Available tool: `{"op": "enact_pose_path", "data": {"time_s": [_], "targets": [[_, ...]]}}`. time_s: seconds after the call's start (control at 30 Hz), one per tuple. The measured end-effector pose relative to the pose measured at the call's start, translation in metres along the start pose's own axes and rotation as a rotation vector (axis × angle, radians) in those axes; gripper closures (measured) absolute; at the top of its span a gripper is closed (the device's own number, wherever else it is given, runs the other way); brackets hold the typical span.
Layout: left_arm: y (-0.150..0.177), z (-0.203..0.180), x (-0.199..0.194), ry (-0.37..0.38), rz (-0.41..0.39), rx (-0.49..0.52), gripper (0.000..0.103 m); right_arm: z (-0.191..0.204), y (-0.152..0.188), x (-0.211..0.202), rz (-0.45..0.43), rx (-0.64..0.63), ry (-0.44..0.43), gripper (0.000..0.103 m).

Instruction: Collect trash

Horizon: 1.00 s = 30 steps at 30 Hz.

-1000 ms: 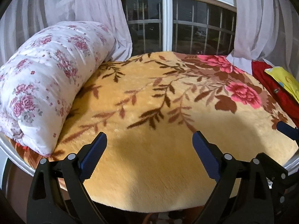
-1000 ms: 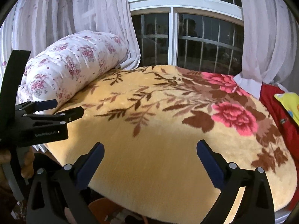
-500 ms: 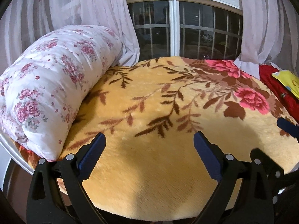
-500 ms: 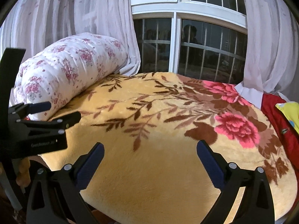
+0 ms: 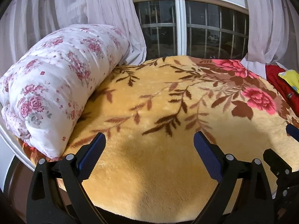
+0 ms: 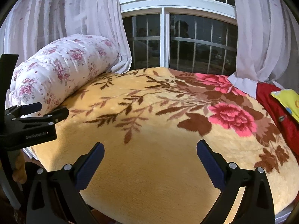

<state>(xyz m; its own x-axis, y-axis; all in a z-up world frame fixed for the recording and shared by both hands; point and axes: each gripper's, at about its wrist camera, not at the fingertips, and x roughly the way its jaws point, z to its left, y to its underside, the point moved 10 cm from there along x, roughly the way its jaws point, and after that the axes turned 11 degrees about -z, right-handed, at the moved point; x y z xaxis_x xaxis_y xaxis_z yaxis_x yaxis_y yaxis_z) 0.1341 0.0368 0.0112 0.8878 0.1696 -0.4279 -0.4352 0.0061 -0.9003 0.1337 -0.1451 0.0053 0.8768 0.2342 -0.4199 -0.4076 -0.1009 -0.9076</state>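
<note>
At the far left, a rolled white quilt (image 5: 56, 85) printed with pink roses is lying along the left edge of the bed, resting on a yellow plush blanket (image 5: 149, 168) patterned with brown leaves and pink flowers. Sheer white curtains (image 5: 89, 15) are hanging behind the quilt, and their lower end is touching its far end.

The left gripper (image 5: 149, 141) is hovering over the near part of the blanket, its jaws standing wide apart with nothing between them; the blue pads (image 5: 91, 155) are facing each other across bare plush. From the right wrist view, this same gripper is showing at the left edge as a black body with blue tips, just beside the near end of the quilt.

In the middle, a barred window (image 6: 168, 43) is showing dark glass with a lamp reflected high up.

The right gripper (image 6: 150, 150) is also hanging above the near blanket, jaws spread apart and holding nothing. Its tip is peeking into the left wrist view at the right edge.

Farther right, a second curtain (image 6: 261, 37) is draping down onto the far right corner of the bed. Beside it, a red cloth (image 6: 276, 108) is lying along the right edge of the blanket, with a yellow item (image 6: 287, 100) resting on top of it; what that item is cannot be told. No piece of trash can be picked out on the bed in either view.
</note>
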Motion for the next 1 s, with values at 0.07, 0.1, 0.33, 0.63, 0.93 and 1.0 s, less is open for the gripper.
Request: {"op": "enact_pose_path", "data": {"time_s": [0.07, 0.1, 0.33, 0.63, 0.93, 1.0], "targets": [[0.0006, -0.0017, 0.0000, 0.005, 0.000, 0.003, 0.010, -0.0012, 0.0011, -0.0001, 0.000, -0.002, 0.005, 0.006], [0.0008, -0.0027, -0.0004, 0.007, 0.000, 0.006, 0.010, -0.0015, 0.0013, -0.0004, -0.001, -0.003, 0.007, 0.006], [0.0014, -0.0046, -0.0011, 0.015, 0.000, 0.000, 0.010, -0.0051, 0.0041, -0.0015, 0.001, 0.001, 0.014, 0.006], [0.0046, -0.0072, -0.0013, 0.023, 0.009, -0.003, 0.010, -0.0031, 0.0070, -0.0012, 0.007, -0.002, 0.011, 0.006], [0.0056, -0.0080, -0.0014, 0.025, 0.011, 0.000, 0.010, -0.0058, 0.0071, -0.0014, 0.009, 0.005, 0.013, 0.006], [0.0056, -0.0080, -0.0017, 0.023, 0.011, -0.001, 0.010, -0.0060, 0.0075, -0.0016, 0.010, 0.003, 0.013, 0.006]]}}
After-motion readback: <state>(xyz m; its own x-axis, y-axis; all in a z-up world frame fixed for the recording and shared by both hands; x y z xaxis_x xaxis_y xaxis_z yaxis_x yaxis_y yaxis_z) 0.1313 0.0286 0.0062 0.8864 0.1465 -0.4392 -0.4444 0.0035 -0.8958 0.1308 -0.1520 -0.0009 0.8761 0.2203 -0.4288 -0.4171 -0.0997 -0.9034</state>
